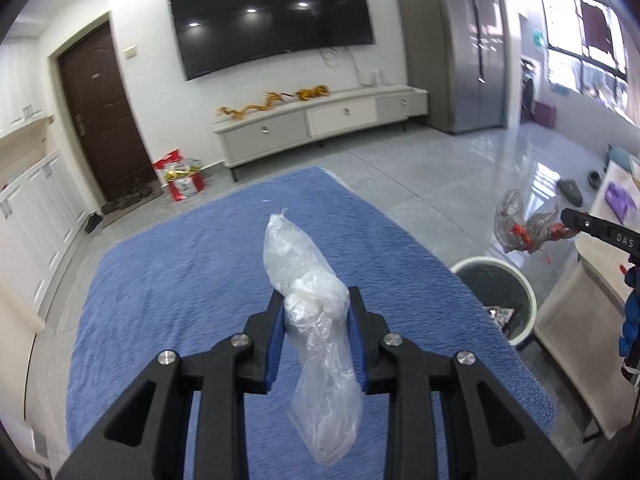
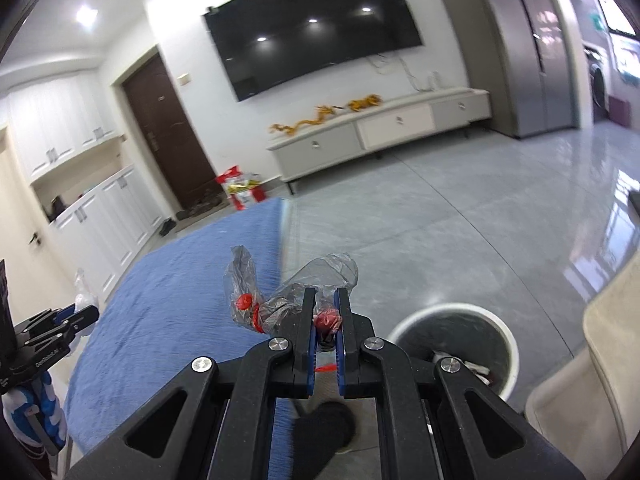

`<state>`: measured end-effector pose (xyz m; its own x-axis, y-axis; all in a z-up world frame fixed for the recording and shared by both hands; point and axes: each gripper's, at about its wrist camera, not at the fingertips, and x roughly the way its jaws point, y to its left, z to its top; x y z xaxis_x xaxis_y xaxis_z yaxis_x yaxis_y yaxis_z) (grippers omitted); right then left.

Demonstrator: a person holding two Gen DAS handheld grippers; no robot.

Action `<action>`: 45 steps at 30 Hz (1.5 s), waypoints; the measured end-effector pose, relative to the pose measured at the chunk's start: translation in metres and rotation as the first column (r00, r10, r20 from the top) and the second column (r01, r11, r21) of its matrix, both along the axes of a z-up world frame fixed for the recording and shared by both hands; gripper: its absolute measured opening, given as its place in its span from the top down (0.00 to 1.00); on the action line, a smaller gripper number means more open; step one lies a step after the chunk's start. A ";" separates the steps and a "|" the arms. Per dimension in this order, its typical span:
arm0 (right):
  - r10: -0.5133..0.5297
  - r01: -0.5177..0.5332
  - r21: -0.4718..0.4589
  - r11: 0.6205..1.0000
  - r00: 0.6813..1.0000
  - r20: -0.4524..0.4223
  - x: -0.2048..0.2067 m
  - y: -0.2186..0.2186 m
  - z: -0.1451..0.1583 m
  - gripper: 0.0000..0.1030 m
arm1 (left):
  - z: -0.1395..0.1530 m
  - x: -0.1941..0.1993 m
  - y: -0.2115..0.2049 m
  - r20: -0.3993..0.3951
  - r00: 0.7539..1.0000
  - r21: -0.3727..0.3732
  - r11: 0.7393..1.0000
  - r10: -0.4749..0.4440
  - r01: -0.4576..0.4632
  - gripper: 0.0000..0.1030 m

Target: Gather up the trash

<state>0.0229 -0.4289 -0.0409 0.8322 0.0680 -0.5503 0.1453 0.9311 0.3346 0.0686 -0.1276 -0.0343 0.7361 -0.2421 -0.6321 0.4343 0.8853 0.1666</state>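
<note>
My left gripper point(image 1: 316, 300) is shut on a crumpled white plastic bag point(image 1: 316, 320) and holds it above the blue rug point(image 1: 180, 280). My right gripper point(image 2: 325, 300) is shut on a clear grey wrapper with red bits point(image 2: 280, 296), held above the rug's right edge. This wrapper also shows in the left wrist view point(image 1: 524, 228), above and beyond the bin. A white round trash bin point(image 2: 452, 340) with a dark liner stands on the floor, low and right of my right gripper; it also shows in the left wrist view point(image 1: 494, 300). Some trash lies inside it.
A cream piece of furniture point(image 2: 592, 360) stands right of the bin. A TV cabinet point(image 1: 320, 120) lines the far wall under a wall TV point(image 1: 272, 16). A red box point(image 1: 182, 176) sits by the brown door. White cupboards point(image 1: 32, 220) run along the left. Grey tile floor point(image 2: 480, 200) lies beyond.
</note>
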 end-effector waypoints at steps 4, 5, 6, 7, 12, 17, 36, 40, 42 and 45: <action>-0.060 0.060 0.004 0.998 0.997 -0.039 -0.004 -0.028 -0.022 0.93 | -0.011 0.004 -0.041 -0.039 0.996 0.028 0.997 -0.077 0.078 0.73; -0.069 0.069 0.005 0.998 0.997 -0.045 -0.004 -0.032 -0.025 0.93 | -0.015 0.007 -0.052 -0.058 0.993 0.030 0.994 -0.101 0.102 0.73; -0.081 0.082 0.008 0.997 0.995 -0.054 -0.004 -0.038 -0.030 0.93 | -0.018 0.009 -0.062 -0.074 0.990 0.031 0.992 -0.123 0.125 0.73; -0.093 0.094 0.013 0.995 0.994 -0.064 -0.003 -0.044 -0.035 0.93 | -0.022 0.012 -0.072 -0.089 0.986 0.033 0.988 -0.144 0.148 0.73; -0.151 0.154 0.024 0.988 0.982 -0.117 0.006 -0.073 -0.062 0.93 | -0.041 0.027 -0.133 -0.167 0.953 0.035 0.965 -0.252 0.261 0.73; -0.186 0.192 0.020 0.981 0.970 -0.159 0.013 -0.094 -0.084 0.92 | -0.063 0.043 -0.183 -0.232 0.923 0.040 0.945 -0.306 0.323 0.72; -0.208 0.211 -0.015 0.977 0.944 -0.257 0.058 -0.118 -0.125 0.66 | -0.116 0.086 -0.279 -0.371 0.835 -0.062 0.908 -0.407 0.415 0.45; -0.220 0.225 -0.010 0.974 0.939 -0.263 0.053 -0.117 -0.126 0.65 | -0.113 0.088 -0.275 -0.372 0.838 -0.078 0.913 -0.400 0.401 0.45; -0.225 0.232 -0.006 0.973 0.939 -0.260 0.050 -0.117 -0.123 0.64 | -0.109 0.087 -0.270 -0.365 0.842 -0.088 0.915 -0.398 0.395 0.45; -0.230 0.235 -0.012 0.972 0.940 -0.252 0.043 -0.113 -0.116 0.63 | -0.099 0.080 -0.258 -0.337 0.859 -0.087 0.921 -0.386 0.379 0.45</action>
